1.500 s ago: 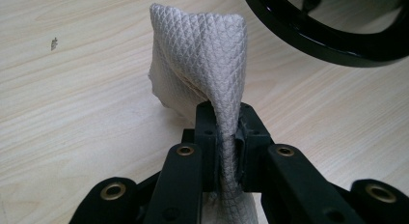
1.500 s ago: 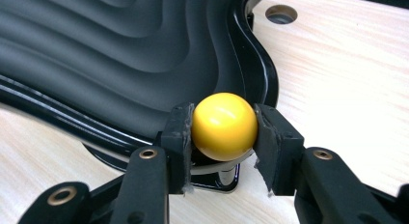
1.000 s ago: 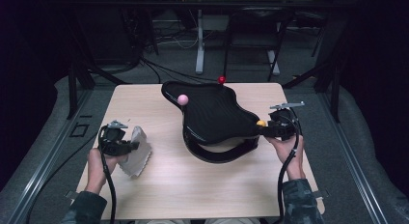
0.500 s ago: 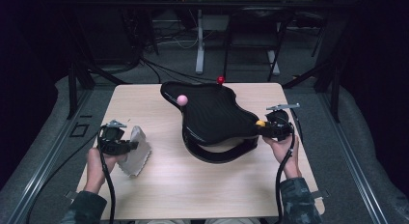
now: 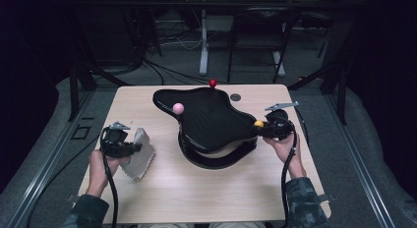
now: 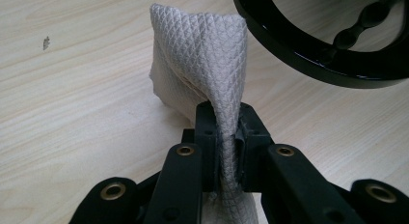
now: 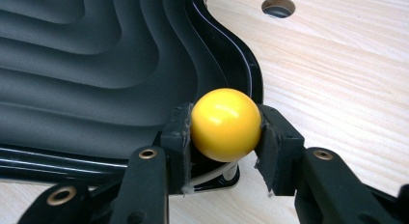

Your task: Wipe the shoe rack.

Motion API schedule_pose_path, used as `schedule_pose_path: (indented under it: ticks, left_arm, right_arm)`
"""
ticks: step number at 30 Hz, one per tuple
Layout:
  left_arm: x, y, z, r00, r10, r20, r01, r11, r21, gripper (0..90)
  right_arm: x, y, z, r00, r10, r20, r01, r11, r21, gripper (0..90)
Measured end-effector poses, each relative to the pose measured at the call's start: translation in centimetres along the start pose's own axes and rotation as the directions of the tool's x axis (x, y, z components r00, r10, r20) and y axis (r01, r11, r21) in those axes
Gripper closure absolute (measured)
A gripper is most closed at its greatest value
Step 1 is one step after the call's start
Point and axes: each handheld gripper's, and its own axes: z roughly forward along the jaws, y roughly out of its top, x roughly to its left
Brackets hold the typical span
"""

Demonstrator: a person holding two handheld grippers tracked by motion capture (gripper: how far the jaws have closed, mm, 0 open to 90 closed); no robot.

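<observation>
At the near left of the wooden table point(image 5: 206, 188), the left gripper point(image 5: 129, 148) has its jaws clenched on a fold of the grey textured cloth point(image 6: 202, 55), whose remainder rests on the tabletop just beside the black ring base point(image 6: 308, 50). Toward the right edge, the right gripper point(image 5: 260, 129), whose jaws have just been closing, clasps the yellow ball point(image 7: 225, 123) at the rim of the black ridged tray point(image 7: 96, 64). Farther back, a pink ball point(image 5: 178, 108) sits at the tray's left rim, a red ball point(image 5: 212, 83) at its far edge, with a round hole point(image 5: 235, 97) in the tabletop nearby.
</observation>
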Motion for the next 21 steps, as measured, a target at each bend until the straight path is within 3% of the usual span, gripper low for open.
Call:
schedule_pose_path:
  ticks: [7,10,12,16,19,21]
  left_arm:
    - [-0.2,0.0,0.1,1.0000,0.001,0.005,-0.001,1.0000,0.000,81.8]
    - [-0.2,0.0,0.2,1.0000,0.004,0.003,-0.004,1.0000,0.002,81.8]
    - [-0.1,0.0,0.3,1.0000,0.005,0.003,-0.005,1.0000,0.004,81.8]
    - [-0.1,0.0,0.2,1.0000,0.003,0.002,-0.003,1.0000,0.002,81.8]
    - [0.0,0.0,0.1,1.0000,0.003,0.000,-0.003,1.0000,0.002,81.8]
    - [0.0,0.0,0.1,1.0000,0.003,0.000,-0.003,1.0000,0.003,81.8]
  right_arm:
    - [-0.4,0.8,0.7,0.9993,-0.038,-0.004,0.038,0.9993,0.004,59.6]
    - [-0.7,1.1,1.1,0.9998,-0.016,0.012,0.016,0.9999,0.001,59.4]
    - [-0.7,1.4,1.2,0.9995,-0.018,0.028,0.018,0.9998,0.009,58.6]
    - [-0.5,1.4,1.2,0.9959,0.023,0.088,-0.024,0.9997,0.007,48.2]
    - [0.1,1.1,0.5,0.9909,0.055,0.123,-0.055,0.9985,-0.007,49.0]
    - [0.6,1.1,0.2,0.9890,0.050,0.139,-0.050,0.9987,-0.004,52.6]
